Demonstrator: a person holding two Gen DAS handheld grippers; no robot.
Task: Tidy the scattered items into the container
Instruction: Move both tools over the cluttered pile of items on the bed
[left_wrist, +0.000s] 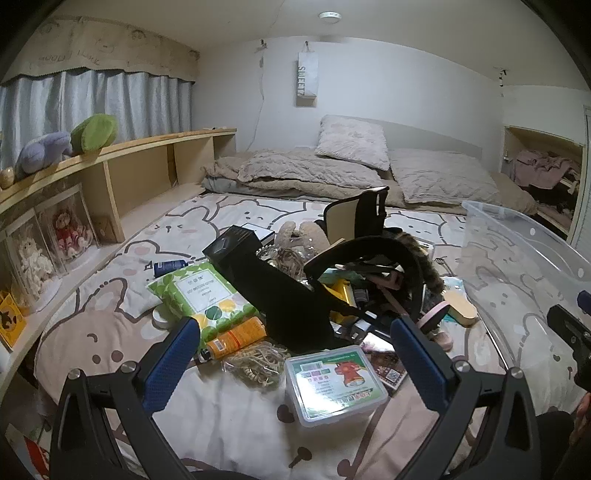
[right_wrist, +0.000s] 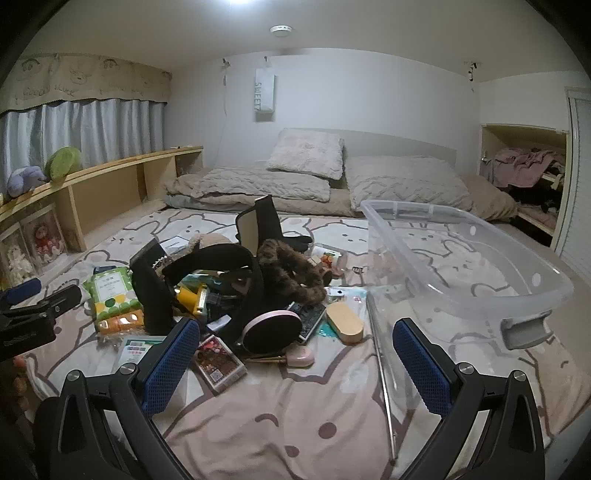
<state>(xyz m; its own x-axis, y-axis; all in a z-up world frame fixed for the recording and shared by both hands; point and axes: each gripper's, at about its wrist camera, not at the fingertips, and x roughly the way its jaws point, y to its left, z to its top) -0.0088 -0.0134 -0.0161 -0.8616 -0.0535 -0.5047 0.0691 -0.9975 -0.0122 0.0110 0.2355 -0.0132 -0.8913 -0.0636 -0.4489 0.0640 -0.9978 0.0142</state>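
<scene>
The left tongs (left_wrist: 293, 356) are hovering spread and empty just over the clear card box (left_wrist: 334, 384) on the bed; the right tongs (right_wrist: 295, 356) are also hanging spread. Nothing is lying in the clear container (right_wrist: 469, 258) yet, so sorting is just starting; the next move calls for closing on that box.

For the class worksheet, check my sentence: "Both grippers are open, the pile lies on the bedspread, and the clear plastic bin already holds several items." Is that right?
One error: the clear plastic bin is empty, as the right wrist view shows. The left gripper and right gripper are open, and the pile lies on the bedspread.
</scene>
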